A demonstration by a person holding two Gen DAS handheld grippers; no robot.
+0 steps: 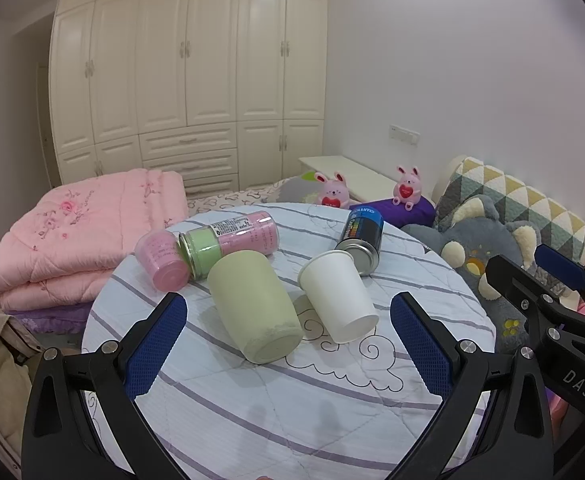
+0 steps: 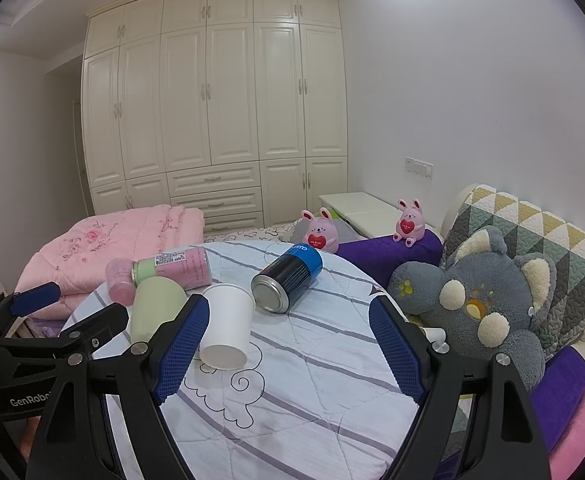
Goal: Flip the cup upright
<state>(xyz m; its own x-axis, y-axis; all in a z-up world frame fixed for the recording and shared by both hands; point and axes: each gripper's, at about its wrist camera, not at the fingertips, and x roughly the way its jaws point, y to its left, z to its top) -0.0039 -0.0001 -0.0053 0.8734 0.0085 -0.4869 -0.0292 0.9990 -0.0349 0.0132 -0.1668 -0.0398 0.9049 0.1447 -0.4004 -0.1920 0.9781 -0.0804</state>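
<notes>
A white paper cup (image 1: 338,294) lies on its side on the round cloth-covered table (image 1: 252,412), base toward me, mouth away. A pale green cup (image 1: 254,306) lies on its side just left of it, base toward me. My left gripper (image 1: 288,344) is open and empty, just short of both cups. My right gripper (image 2: 290,340) is open and empty; the white cup (image 2: 228,326) lies by its left finger, with the green cup (image 2: 152,306) further left.
A blue-black can (image 1: 362,240) lies behind the white cup. A pink bottle with a green band (image 1: 228,240) and a pink jar (image 1: 164,260) lie at the back left. A grey plush toy (image 2: 480,300) sits right of the table, a pink quilt (image 1: 76,232) left.
</notes>
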